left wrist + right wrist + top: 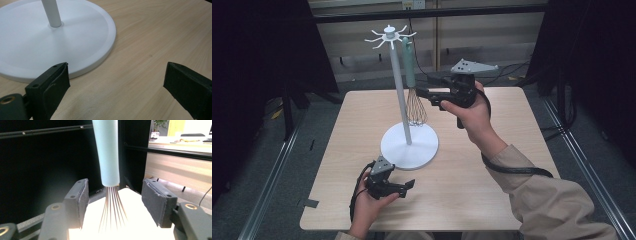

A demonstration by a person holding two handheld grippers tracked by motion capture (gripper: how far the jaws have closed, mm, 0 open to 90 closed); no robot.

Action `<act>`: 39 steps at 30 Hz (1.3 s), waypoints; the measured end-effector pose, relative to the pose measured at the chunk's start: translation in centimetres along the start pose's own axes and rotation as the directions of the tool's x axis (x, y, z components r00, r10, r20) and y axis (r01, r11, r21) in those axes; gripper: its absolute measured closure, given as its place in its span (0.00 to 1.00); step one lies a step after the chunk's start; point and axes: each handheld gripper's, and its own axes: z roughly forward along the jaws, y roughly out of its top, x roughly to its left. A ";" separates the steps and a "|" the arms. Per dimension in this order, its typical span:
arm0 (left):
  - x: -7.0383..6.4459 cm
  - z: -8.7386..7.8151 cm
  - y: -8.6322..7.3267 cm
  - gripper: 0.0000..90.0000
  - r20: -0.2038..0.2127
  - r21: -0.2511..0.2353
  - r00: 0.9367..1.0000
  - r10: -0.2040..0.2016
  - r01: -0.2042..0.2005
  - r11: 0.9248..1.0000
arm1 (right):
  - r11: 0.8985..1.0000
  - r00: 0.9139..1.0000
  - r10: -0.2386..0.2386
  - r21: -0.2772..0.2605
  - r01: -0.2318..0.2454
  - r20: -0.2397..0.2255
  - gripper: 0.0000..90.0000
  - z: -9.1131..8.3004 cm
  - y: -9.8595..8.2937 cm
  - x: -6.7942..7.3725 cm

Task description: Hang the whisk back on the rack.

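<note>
Between the right gripper's (115, 205) open fingers, seemingly untouched, hangs the whisk (107, 152).

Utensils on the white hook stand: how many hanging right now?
1. A wire whisk with a pale green handle hangs from a hook at the top of the white stand, right side of the pole, between the right gripper's open jaws.

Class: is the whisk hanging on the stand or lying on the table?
Hanging. The whisk hangs handle-up from a hook of the stand, its wires clear of the base. The open right gripper brackets it without touching.
</note>
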 end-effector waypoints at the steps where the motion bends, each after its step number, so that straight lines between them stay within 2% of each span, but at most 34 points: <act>1: 0.0 0.0 0.0 0.07 -0.006 0.003 1.000 0.004 -0.004 1.000 | 1.000 1.000 -0.003 0.006 0.003 0.007 0.40 -0.2 -0.1 0.0; 10: 0.0 -0.2 -0.2 0.07 -0.004 0.005 1.000 -0.001 0.001 1.000 | 0.999 1.000 0.008 0.035 -0.008 0.020 0.31 -1.1 -1.0 -0.2; 26: 0.0 -0.1 -0.1 0.07 0.000 0.007 1.000 0.006 -0.006 1.000 | 0.998 1.000 -0.005 0.070 0.003 0.027 0.24 -2.2 -3.1 -0.3; 39: -0.1 -0.1 -0.2 0.07 -0.004 0.011 1.000 0.006 -0.006 1.000 | 0.998 1.000 0.002 0.064 -0.004 0.031 0.23 -3.3 -4.6 -0.6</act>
